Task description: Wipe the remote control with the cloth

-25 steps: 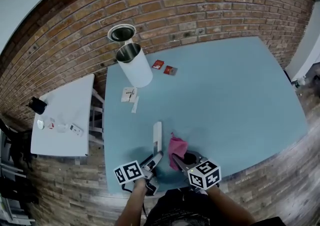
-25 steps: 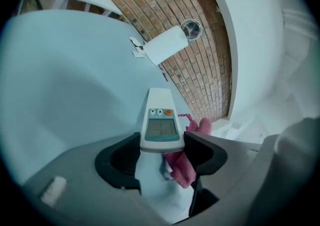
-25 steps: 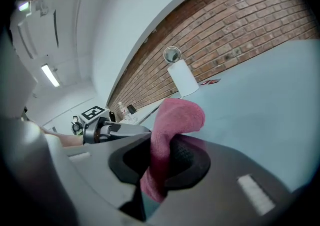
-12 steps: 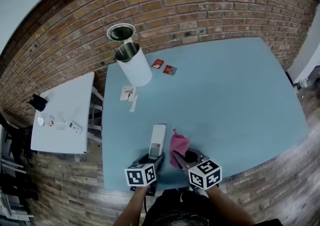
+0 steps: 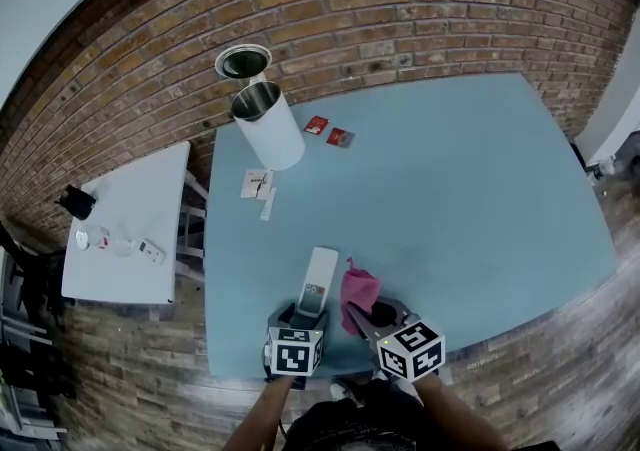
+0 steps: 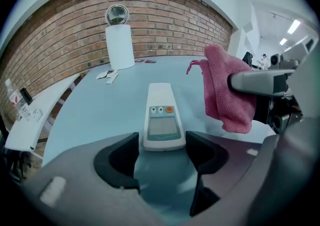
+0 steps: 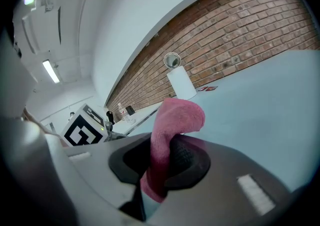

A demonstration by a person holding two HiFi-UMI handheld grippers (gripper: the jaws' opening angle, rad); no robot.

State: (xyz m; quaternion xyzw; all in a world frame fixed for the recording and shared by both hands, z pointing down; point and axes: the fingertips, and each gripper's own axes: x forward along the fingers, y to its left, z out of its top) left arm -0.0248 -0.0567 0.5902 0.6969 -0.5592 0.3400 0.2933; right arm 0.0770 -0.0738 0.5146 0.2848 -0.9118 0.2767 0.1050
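A white remote control (image 5: 316, 284) lies face up on the blue table (image 5: 450, 189) near its front edge. The remote's near end (image 6: 161, 120) sits between the jaws of my left gripper (image 5: 300, 316). Those jaws are opening, and a narrow gap shows on each side, so the pads do not press on it. Just right of the remote, my right gripper (image 5: 365, 319) is shut on a pink cloth (image 5: 356, 291). The cloth (image 7: 172, 135) stands up out of the right gripper (image 7: 162, 162) and flops over. The left gripper view shows the same cloth (image 6: 225, 89) hanging beside the remote.
A tall white cylinder bin (image 5: 270, 129) stands at the table's far left, with a round metal lid (image 5: 243, 63) behind it. Red packets (image 5: 328, 133) and paper slips (image 5: 258, 187) lie nearby. A white side table (image 5: 125, 229) with small items stands to the left.
My left gripper has rolled over, and the remote has gone from standing on its edge to lying flat, face up. The left jaws have widened. The right gripper and cloth have kept still.
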